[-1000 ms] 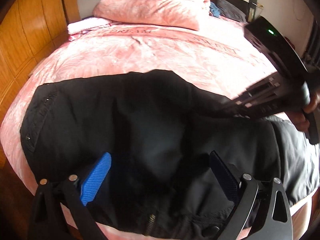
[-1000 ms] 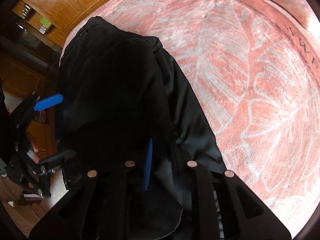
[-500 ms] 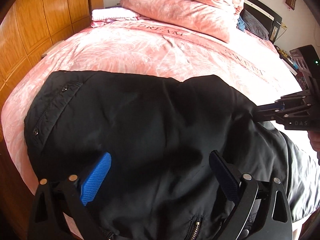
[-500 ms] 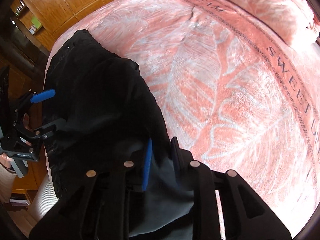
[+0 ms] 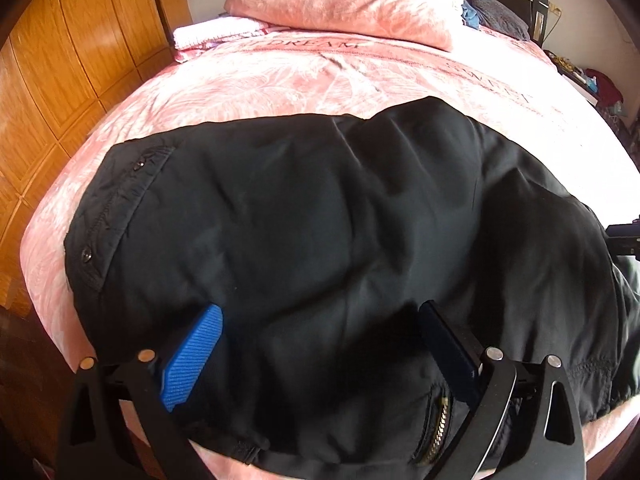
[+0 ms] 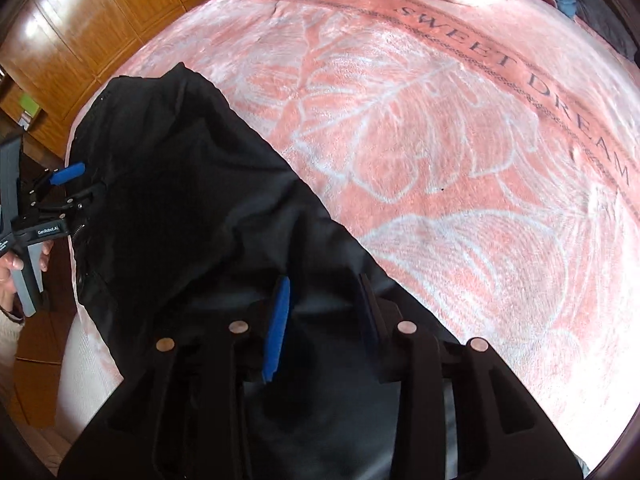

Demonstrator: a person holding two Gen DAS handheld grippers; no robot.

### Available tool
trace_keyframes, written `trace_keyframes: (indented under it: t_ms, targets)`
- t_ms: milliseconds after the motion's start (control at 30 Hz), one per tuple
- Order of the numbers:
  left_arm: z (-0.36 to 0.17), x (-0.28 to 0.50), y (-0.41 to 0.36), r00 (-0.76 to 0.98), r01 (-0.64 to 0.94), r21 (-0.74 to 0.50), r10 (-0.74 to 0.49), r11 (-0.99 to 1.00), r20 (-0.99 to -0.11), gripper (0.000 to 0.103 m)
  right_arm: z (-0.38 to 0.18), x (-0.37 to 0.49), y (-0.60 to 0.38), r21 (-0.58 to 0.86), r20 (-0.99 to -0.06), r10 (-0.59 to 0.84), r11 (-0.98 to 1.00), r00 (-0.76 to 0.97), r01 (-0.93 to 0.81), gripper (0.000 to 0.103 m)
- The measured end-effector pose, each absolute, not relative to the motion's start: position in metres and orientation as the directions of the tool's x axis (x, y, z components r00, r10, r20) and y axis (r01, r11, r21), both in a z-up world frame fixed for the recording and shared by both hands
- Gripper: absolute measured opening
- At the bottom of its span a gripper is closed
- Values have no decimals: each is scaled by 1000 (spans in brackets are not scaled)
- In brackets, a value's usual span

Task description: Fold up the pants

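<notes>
Pants lie on the bed; left hand-held gripper gapes, right hand-held gripper is opening, gripping nothing.

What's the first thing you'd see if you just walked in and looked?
The big black pants spread across the near end of the pink bedspread, whose dark letters spell SWEET DREAM. Next, the blue-tipped left tongs gape wide just above the cloth, near a metal zipper. The right tongs are opening over the pants.
</notes>
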State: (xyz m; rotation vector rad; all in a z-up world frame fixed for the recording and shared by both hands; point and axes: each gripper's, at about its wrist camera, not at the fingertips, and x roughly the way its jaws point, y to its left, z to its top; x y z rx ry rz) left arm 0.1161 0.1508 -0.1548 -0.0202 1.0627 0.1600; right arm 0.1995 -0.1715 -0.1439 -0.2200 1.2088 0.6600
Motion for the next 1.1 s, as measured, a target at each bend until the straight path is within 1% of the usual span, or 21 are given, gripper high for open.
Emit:
trace_keyframes:
  t_ms: [100,200,233,333,433,467,500,633,667,733,833,867,1000,1033,1100]
  targets:
    - [-132,90,158,483,-144,-9,62,989,-873,99,-122,179,-182,203,-870,408,809,278,-551,34]
    - [-123,60,170,490,-188,-134,-25,973,-872,99,-110,152,-187,242,-831,458,809,317,-535,34]
    - [-125,52,175,483,-203,-181,-62,962,-873,97,-109,143,-189,264,-821,476,806,315,-530,34]
    - [-136,38,182,477,-245,-294,-149,924,-866,85,-112,123,-191,322,-804,512,803,303,-501,35]
    - [-146,39,179,467,-267,-312,-161,912,-870,82,-116,104,-193,311,-812,495,816,309,-488,37]
    - [-147,41,176,475,-263,-318,-165,911,-864,79,-116,100,-193,307,-815,490,818,309,-487,38]
    - [-147,43,174,485,-255,-331,-176,908,-856,78,-118,95,-196,309,-817,489,818,305,-485,41]
    - [-157,52,170,488,-269,-391,-226,880,-843,76,-123,86,-207,308,-828,471,836,304,-455,42]
    - [-161,52,172,485,-283,-415,-244,864,-840,69,-123,85,-209,309,-829,468,839,306,-447,42]
    - [-166,51,176,487,-315,-448,-263,837,-833,60,-123,84,-212,307,-830,462,846,311,-437,42]
    - [-170,46,182,504,-340,-504,-299,794,-811,52,-123,85,-210,299,-831,458,847,316,-440,44]
    - [-171,46,184,510,-352,-512,-298,784,-807,50,-125,85,-210,301,-831,460,845,314,-442,45]
    - [-179,52,189,535,-408,-546,-292,732,-792,47,-131,86,-201,294,-837,453,845,306,-446,45]
    - [-180,55,189,534,-425,-543,-284,724,-796,43,-131,86,-199,294,-837,454,843,304,-450,45]
    - [-182,57,193,513,-473,-528,-267,705,-816,31,-133,85,-197,304,-835,463,839,298,-452,45]
